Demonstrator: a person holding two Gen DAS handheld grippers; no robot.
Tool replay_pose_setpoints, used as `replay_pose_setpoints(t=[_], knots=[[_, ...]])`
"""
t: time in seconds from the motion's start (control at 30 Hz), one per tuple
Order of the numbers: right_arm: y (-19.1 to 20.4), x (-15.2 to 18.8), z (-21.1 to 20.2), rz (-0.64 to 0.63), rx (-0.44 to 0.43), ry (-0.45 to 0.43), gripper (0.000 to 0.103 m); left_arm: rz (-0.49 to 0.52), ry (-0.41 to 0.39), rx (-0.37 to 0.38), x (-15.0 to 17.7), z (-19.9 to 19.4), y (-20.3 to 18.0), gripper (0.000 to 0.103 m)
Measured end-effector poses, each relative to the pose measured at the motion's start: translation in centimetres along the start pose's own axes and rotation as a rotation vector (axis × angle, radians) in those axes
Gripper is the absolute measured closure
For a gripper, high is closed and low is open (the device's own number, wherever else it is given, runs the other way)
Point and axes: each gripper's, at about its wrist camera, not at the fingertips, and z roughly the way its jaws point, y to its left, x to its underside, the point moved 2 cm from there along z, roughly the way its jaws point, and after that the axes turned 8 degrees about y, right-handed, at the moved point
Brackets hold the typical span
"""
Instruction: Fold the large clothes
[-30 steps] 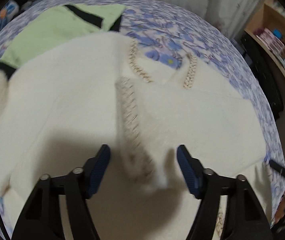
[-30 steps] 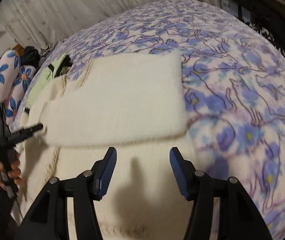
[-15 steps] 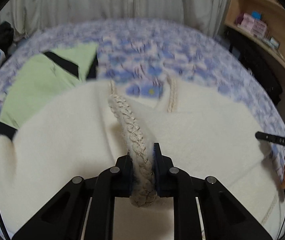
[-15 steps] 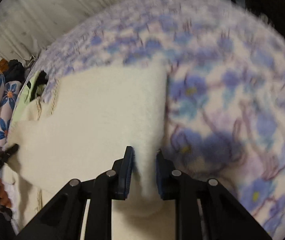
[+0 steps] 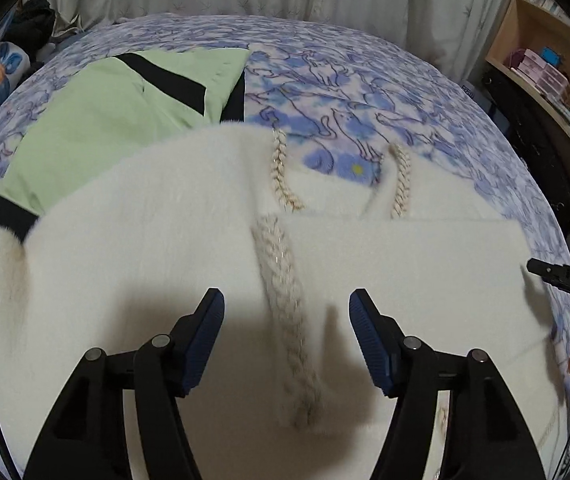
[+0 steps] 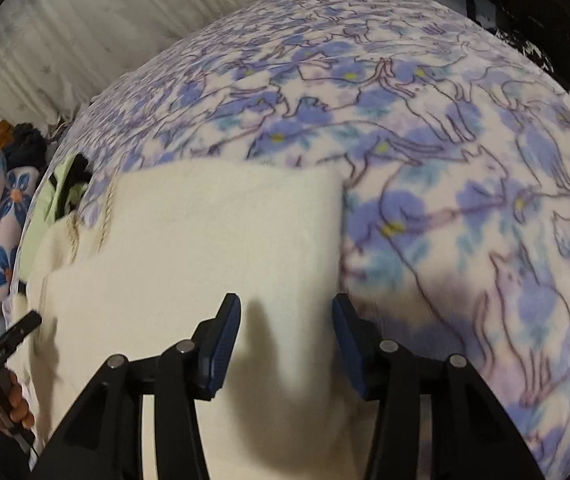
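Now | step: sleeve fold laid, both tools just opening | left gripper (image 5: 285,336) agape over braided trim (image 5: 285,300), right gripper (image 6: 285,338) agape, empty | cream cardigan (image 5: 145,240) flat on floral bedspread (image 6: 465,200) | next, I'd judge: grip hem, fold upward.

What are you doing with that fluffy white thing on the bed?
A person is folding a fluffy white cardigan on a bed with a blue flowery blanket, using a gripper in each hand. One sleeve is already folded across the front. The left gripper has just opened its jaws and sits over the braided trim without pinching it. The right gripper has just opened too, above the sleeve's end. A green top lies behind the cardigan.
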Motion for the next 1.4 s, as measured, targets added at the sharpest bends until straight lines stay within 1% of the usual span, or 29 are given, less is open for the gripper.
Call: replay_pose_setpoints(t=[0.07, 0.1, 0.13, 0.2, 0.27, 0.33, 0.37, 0.4, 0.47, 0.53, 0.63, 0.77, 0.83, 0.87, 0.9, 0.93, 0.97, 1.03, 1.1, 1.13, 1.2, 1.27, 1.3, 1.37, 1.4], knots=[[-0.1, -0.8, 0.8, 0.009, 0.018, -0.002, 0.055, 0.024, -0.004, -0.024, -0.4, 0.5, -0.4, 0.048], [-0.1, -1.2, 1.4, 0.005, 0.058, -0.007, 0.056, 0.036, 0.001, -0.047, -0.5, 0.9, -0.6, 0.059], [-0.3, -1.5, 1.9, 0.011, 0.078, -0.008, 0.056, 0.040, 0.016, -0.075, -0.6, 1.6, -0.6, 0.066], [-1.1, -1.8, 2.2, 0.058, 0.061, -0.004, 0.056, 0.032, 0.041, -0.104, -0.7, 2.8, -0.1, 0.067], [-1.2, -1.9, 1.5, 0.077, 0.075, -0.022, 0.056, 0.013, 0.028, -0.091, -0.7, 2.4, 0.3, 0.068], [-1.1, -1.5, -0.2, 0.075, 0.135, -0.083, 0.056, 0.008, 0.006, -0.101, -0.9, 1.7, 0.3, 0.070], [-1.0, -1.2, -1.0, 0.072, 0.151, -0.108, 0.056, 0.009, -0.008, -0.109, -0.9, 1.3, 0.2, 0.070], [-0.8, -0.9, -1.8, 0.069, 0.157, -0.134, 0.056, 0.013, -0.039, -0.118, -0.8, 0.2, 0.1, 0.070], [-0.1, -0.2, -3.3, 0.050, 0.126, -0.161, 0.056, 0.026, -0.090, -0.151, -0.7, -1.5, -0.5, 0.070], [1.3, 0.6, -4.2, 0.023, 0.092, -0.171, 0.056, 0.038, -0.125, -0.131, -0.2, -3.1, -1.4, 0.070], [5.0, 2.4, -4.3, -0.041, 0.035, -0.150, 0.056, 0.040, -0.125, -0.084, 0.8, -4.1, -3.3, 0.070], [10.3, 5.0, -2.5, -0.156, -0.035, -0.088, 0.056, 0.025, -0.091, -0.042, 2.4, -3.4, -5.8, 0.070], [12.1, 6.4, -1.0, -0.211, -0.035, -0.062, 0.056, 0.016, -0.072, -0.046, 3.3, -2.2, -6.7, 0.070], [12.4, 6.9, -0.3, -0.222, -0.030, -0.047, 0.056, 0.009, -0.049, -0.061, 3.8, -1.1, -6.8, 0.070], [12.4, 7.4, 0.4, -0.227, -0.023, -0.027, 0.056, 0.002, -0.038, -0.080, 4.4, -0.5, -6.8, 0.070], [12.0, 7.7, 1.1, -0.223, -0.011, -0.008, 0.056, -0.011, -0.019, -0.116, 4.9, 0.4, -6.4, 0.070], [11.2, 7.9, 1.4, -0.215, 0.005, -0.006, 0.056, -0.022, 0.000, -0.136, 5.4, 1.1, -5.9, 0.072], [9.2, 7.9, 0.9, -0.194, 0.025, -0.030, 0.058, -0.032, -0.008, -0.102, 5.8, 1.3, -5.2, 0.078], [7.2, 7.9, 0.0, -0.168, 0.077, -0.056, 0.059, -0.045, -0.014, -0.084, 5.9, 1.0, -4.7, 0.082], [6.1, 7.9, -0.5, -0.151, 0.091, -0.064, 0.059, -0.053, -0.014, -0.071, 6.0, 0.9, -4.5, 0.082], [4.5, 8.1, -1.1, -0.121, 0.091, -0.071, 0.060, -0.071, -0.017, -0.056, 6.3, 0.5, -4.3, 0.082], [3.6, 8.3, -1.7, -0.095, 0.072, -0.071, 0.060, -0.076, -0.024, -0.060, 6.4, 0.2, -4.4, 0.082], [3.3, 8.6, -2.0, -0.082, 0.061, -0.071, 0.060, -0.071, -0.030, -0.065, 6.7, -0.1, -4.6, 0.082], [3.4, 9.0, -2.7, -0.061, 0.060, -0.074, 0.059, -0.056, -0.036, -0.099, 7.2, -0.9, -5.2, 0.078], [3.5, 9.4, -3.1, -0.054, 0.062, -0.078, 0.059, -0.048, -0.037, -0.117, 7.5, -1.3, -5.4, 0.067]])
